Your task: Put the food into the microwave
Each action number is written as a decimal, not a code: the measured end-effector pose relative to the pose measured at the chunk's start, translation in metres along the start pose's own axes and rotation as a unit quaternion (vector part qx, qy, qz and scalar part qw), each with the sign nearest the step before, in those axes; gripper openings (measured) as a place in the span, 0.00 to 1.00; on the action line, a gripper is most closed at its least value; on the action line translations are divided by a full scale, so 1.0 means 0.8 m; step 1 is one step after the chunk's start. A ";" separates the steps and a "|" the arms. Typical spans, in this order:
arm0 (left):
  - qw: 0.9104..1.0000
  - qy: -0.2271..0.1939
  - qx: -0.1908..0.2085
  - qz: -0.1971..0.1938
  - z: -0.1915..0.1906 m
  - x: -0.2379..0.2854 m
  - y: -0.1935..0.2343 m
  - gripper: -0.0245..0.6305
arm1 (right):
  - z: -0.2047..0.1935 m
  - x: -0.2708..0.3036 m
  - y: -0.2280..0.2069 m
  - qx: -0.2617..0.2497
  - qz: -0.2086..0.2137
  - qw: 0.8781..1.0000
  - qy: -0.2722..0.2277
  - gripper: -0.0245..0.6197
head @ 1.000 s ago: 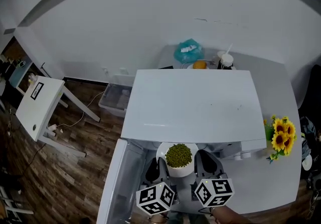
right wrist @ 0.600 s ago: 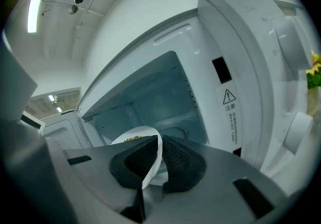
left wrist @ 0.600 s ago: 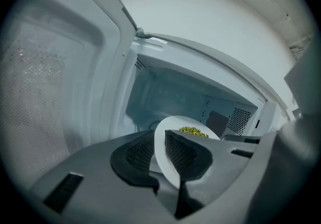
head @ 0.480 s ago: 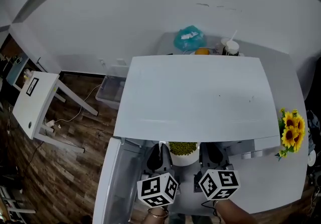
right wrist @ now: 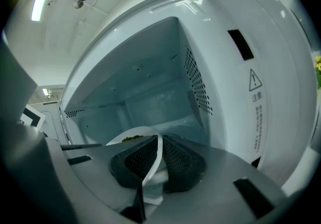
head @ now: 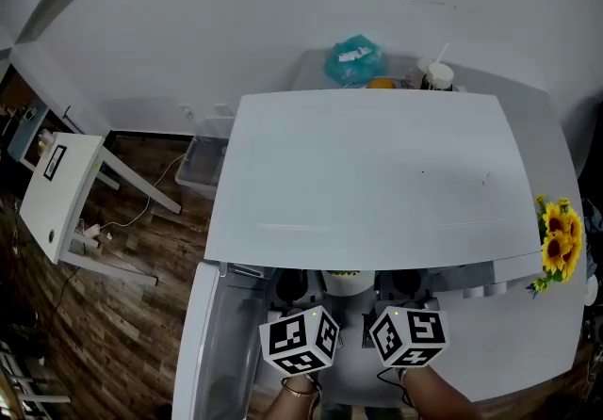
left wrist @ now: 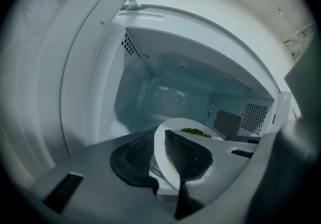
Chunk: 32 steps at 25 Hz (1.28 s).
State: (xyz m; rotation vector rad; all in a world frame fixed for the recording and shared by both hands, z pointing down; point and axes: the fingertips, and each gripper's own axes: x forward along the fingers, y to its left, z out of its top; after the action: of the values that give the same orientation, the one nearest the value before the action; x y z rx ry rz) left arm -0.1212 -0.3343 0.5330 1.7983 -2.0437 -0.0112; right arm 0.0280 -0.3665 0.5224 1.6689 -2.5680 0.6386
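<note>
Both grippers are holding a white bowl (left wrist: 173,140) of green food (left wrist: 195,131) at the mouth of the microwave (head: 367,173), whose door (head: 212,343) is standing open to the left. The left gripper (left wrist: 160,151) is pinching the bowl's left rim, its fingers (left wrist: 186,153) pressing on either side of the thin wall. The right gripper (right wrist: 158,160) is gripping the right rim the same way, its fingers (right wrist: 178,160) clamping it. In the head view the microwave's top is hiding nearly all of the bowl, and only a sliver is showing between the two marker cubes. Whether the bowl is resting on the microwave floor is not showing in any view. Sunflowers (head: 561,241) are sitting by the right edge of the worktop (head: 528,352), partly cut off
</note>
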 end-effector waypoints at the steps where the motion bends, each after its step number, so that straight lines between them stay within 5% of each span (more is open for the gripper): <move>1: 1.000 -0.001 0.001 0.000 0.001 0.004 0.001 0.14 | 0.001 0.003 0.000 0.002 -0.004 1.000 -0.003 0.10; 13: 1.000 0.007 0.000 -0.005 -0.005 0.035 0.009 0.14 | 0.002 0.031 -0.001 -0.034 -0.044 0.998 -0.008 0.10; 32: 0.998 0.057 0.031 0.024 -0.020 0.050 0.009 0.14 | -0.010 0.051 -0.008 -0.098 -0.087 0.990 0.054 0.10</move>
State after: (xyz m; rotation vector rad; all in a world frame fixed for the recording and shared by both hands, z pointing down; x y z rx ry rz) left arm -0.1266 -0.3666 0.5614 1.7438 -2.0265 0.1662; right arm 0.0145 -0.4016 0.5411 1.7180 -2.2951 0.4382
